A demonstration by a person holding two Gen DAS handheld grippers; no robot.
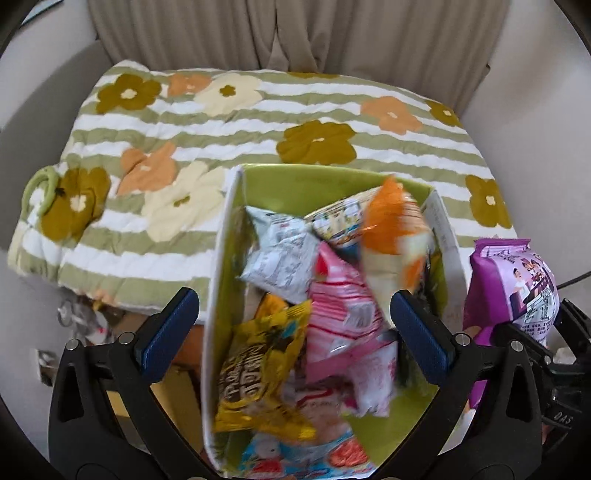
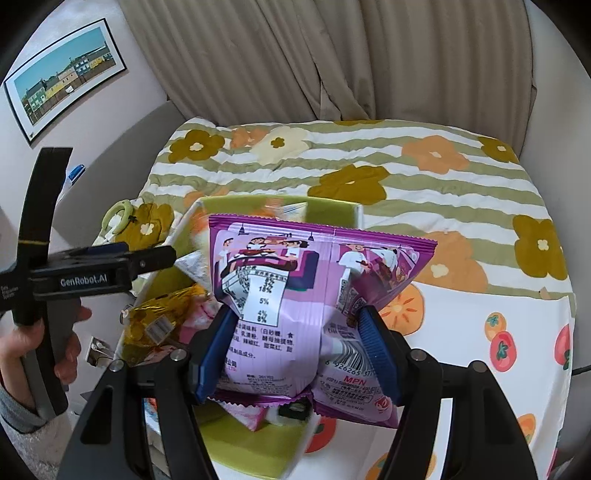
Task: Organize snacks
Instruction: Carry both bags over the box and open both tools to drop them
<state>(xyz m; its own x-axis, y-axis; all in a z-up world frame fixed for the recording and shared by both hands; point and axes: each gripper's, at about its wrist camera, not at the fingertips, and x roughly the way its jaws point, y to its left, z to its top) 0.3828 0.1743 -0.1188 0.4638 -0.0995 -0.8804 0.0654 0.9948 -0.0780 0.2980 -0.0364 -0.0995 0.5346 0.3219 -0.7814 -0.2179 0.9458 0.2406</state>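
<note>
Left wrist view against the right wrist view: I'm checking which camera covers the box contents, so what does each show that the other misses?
Only the left wrist view looks into the green-lined box from above: a yellow packet, a pink packet, a grey-white packet and a blurred orange packet, with the left gripper open over them.

Only the right wrist view shows the framed picture, the hand on the left gripper's handle, and the right gripper shut on the purple packet.

Both show the purple packet, the box, the flowered quilt and the curtain.

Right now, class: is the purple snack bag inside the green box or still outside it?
Outside: the right claw holds the purple snack bag clamped, beside the green box.
</note>
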